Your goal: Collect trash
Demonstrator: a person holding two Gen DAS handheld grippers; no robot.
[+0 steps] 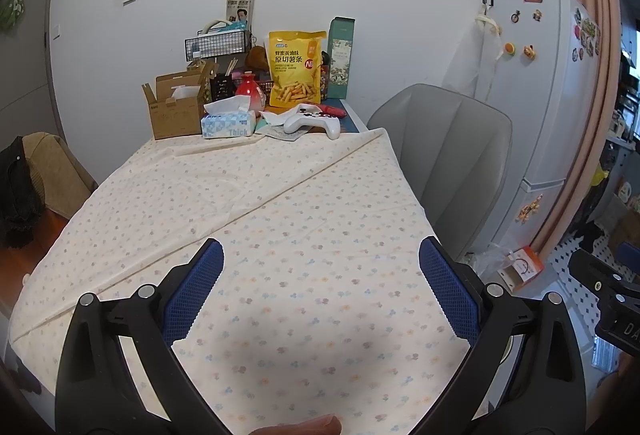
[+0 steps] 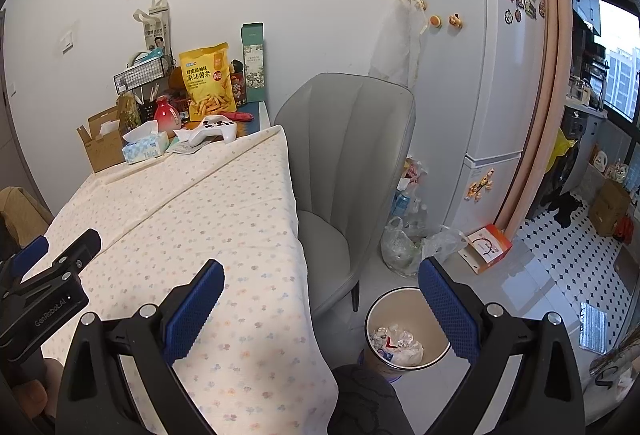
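Left gripper (image 1: 320, 287): blue mesh-textured pads spread wide, empty, above the floral cotton tablecloth (image 1: 240, 203)
Right gripper (image 2: 320, 299): jaws apart, holding nothing, over the table edge
Trash: crumpled wrappers (image 2: 396, 345) inside the round beige bin (image 2: 376, 311) on the floor beside the grey ribbed chair (image 2: 352, 139)

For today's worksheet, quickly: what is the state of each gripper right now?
Left gripper: open, holding nothing, over the tablecloth.
Right gripper: open, holding nothing, above the table edge and the bin.
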